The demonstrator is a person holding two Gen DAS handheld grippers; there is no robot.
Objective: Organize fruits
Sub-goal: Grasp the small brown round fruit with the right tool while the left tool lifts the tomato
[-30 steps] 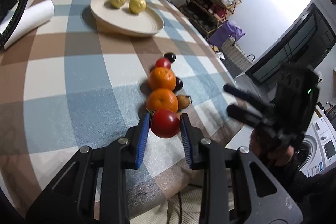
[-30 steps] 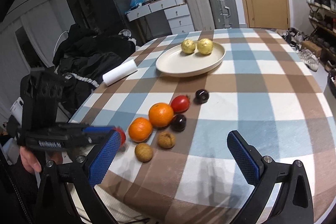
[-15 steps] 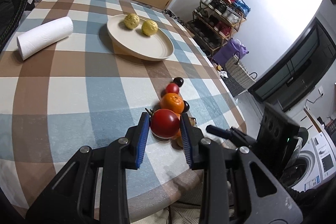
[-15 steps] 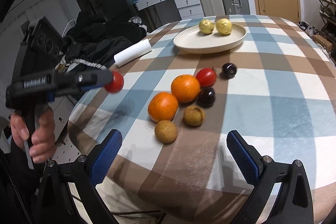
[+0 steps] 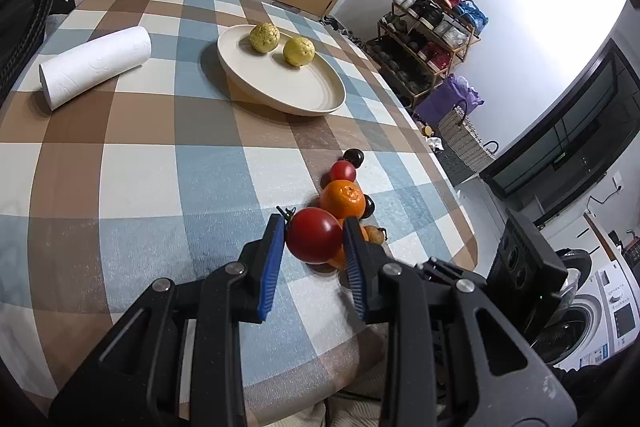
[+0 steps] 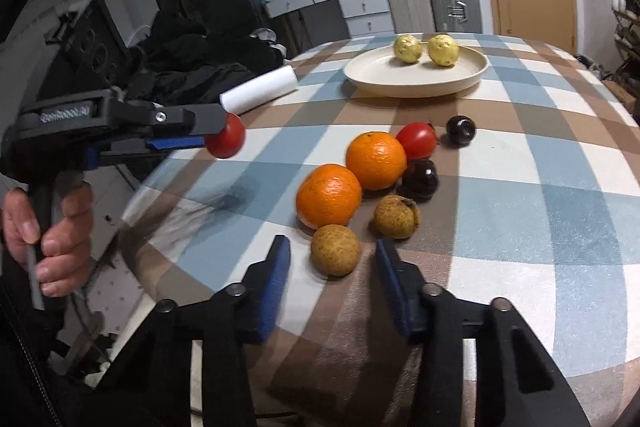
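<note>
- My left gripper (image 5: pixel 314 259) is clamped on a round red tomato with a green stem (image 5: pixel 314 235), its blue pads pressed against both sides, and it holds the fruit in the air above the checked blue, brown and white tablecloth (image 5: pixel 160 167).
- From my right wrist view that same tomato (image 6: pixel 225 141) sits at the tip of the left gripper, off the table near its left edge, with its shadow on the cloth below.
- My right gripper (image 6: pixel 332 287) has its jaws apart, one on each side of a small round brownish-yellow fruit (image 6: pixel 336 249) lying on the cloth; the pads are not touching it.
- Just beyond it lie two oranges (image 6: pixel 329 195) touching each other, a second brownish-yellow fruit (image 6: pixel 397 217), two dark purple-black round fruits (image 6: pixel 420 178), and a second red tomato (image 6: pixel 417 141).
- Farther back stands a wide cream round plate (image 6: pixel 416 83) with two yellow knobbly fruits (image 6: pixel 407 49) on it, side by side.
- A white paper towel roll (image 6: pixel 260 93) lies on its side to the left of the plate.
</note>
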